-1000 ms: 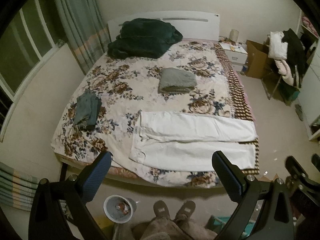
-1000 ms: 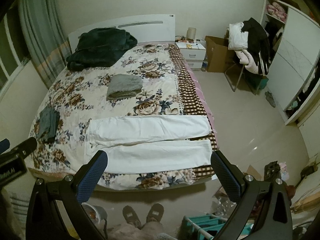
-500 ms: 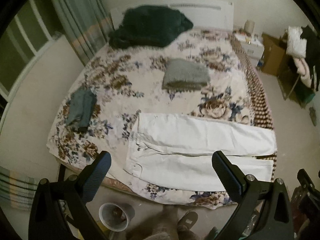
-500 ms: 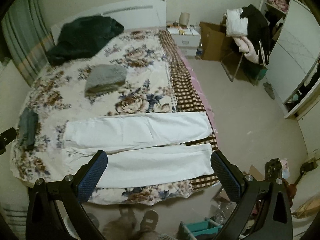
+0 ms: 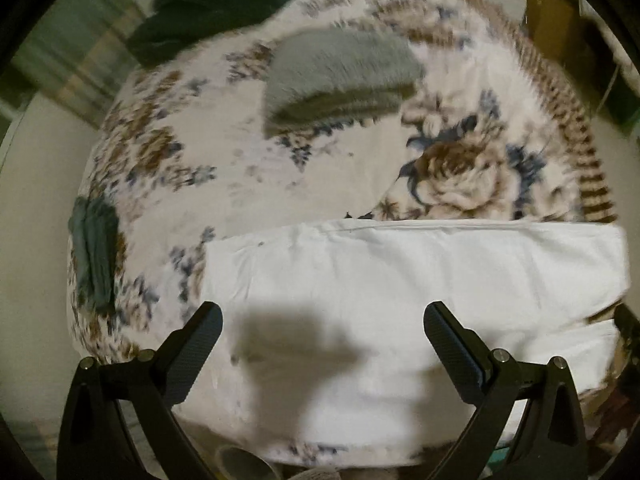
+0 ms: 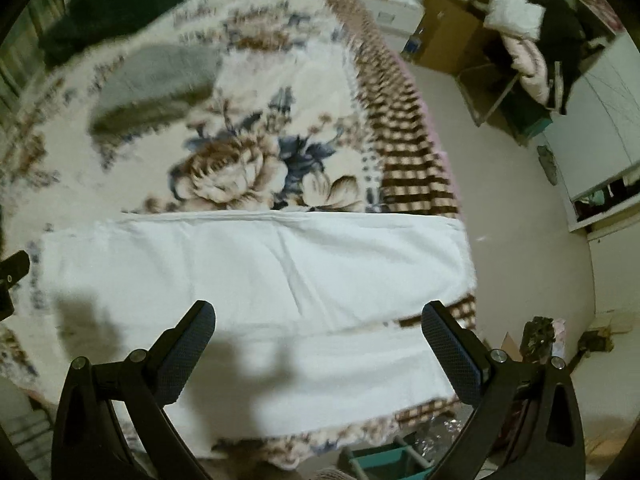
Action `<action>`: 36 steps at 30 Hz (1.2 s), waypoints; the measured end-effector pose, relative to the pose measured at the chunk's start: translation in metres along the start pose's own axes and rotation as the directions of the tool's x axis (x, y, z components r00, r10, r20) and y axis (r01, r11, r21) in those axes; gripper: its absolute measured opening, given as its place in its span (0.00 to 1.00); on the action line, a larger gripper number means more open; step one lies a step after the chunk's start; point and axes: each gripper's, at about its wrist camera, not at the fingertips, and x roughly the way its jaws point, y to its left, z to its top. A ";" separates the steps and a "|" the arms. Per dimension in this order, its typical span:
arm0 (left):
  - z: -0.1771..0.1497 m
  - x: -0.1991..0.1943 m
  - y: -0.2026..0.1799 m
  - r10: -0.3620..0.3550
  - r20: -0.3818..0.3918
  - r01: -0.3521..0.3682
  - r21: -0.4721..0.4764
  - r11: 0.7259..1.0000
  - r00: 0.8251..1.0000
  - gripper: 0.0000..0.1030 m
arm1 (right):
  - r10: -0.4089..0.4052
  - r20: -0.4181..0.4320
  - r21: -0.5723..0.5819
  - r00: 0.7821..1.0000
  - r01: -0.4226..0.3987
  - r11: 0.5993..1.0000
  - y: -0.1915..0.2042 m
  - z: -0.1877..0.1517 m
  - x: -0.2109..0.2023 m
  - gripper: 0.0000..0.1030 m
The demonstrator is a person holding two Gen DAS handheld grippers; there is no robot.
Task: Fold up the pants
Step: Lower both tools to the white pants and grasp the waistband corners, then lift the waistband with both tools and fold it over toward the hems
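**Hovering over white pants laid crosswise**

Spread wide and holding nothing, the left gripper (image 5: 323,316) and right gripper (image 6: 319,315) hang above the white pants (image 6: 256,264). The pants lie flat along the floral bedspread's (image 5: 248,168) near edge, long axis left-right, waistband left, hems right. Beyond sits a folded grey garment (image 5: 340,76).

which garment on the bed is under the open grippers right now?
The white pants, spread flat along the near edge of the bed. Both gripper shadows fall on them. The folded grey garment, the small teal one and the dark green heap lie farther off.
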 end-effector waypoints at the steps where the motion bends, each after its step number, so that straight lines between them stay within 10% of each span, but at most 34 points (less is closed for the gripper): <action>1: 0.009 0.023 -0.009 0.002 -0.022 -0.001 0.034 0.999 1.000 1.00 | -0.003 -0.020 -0.013 1.000 0.003 1.000 0.006 0.008 0.022 1.00; 10: 0.052 0.177 -0.091 0.045 -0.149 0.012 0.361 0.932 0.988 1.00 | -0.057 -0.201 -0.217 0.978 0.013 0.976 0.056 0.048 0.212 1.00; 19: 0.064 0.217 -0.113 -0.076 -0.236 0.184 0.477 0.859 0.969 0.84 | -0.072 -0.257 -0.474 0.964 -0.060 0.878 0.096 0.070 0.290 0.99; 25: 0.067 0.208 -0.127 -0.158 -0.247 0.265 0.500 0.825 0.956 0.23 | -0.011 -0.323 -0.496 0.946 -0.159 0.854 0.103 0.082 0.300 0.69; 31: 0.069 0.190 -0.121 -0.196 -0.199 0.268 0.458 0.847 0.960 0.09 | 0.037 -0.316 -0.485 0.948 -0.195 0.852 0.105 0.087 0.285 0.24; 36: 0.065 0.161 -0.100 -0.239 -0.148 0.279 0.403 0.872 0.960 0.07 | 0.070 -0.276 -0.443 0.958 -0.192 0.876 0.091 0.082 0.254 0.15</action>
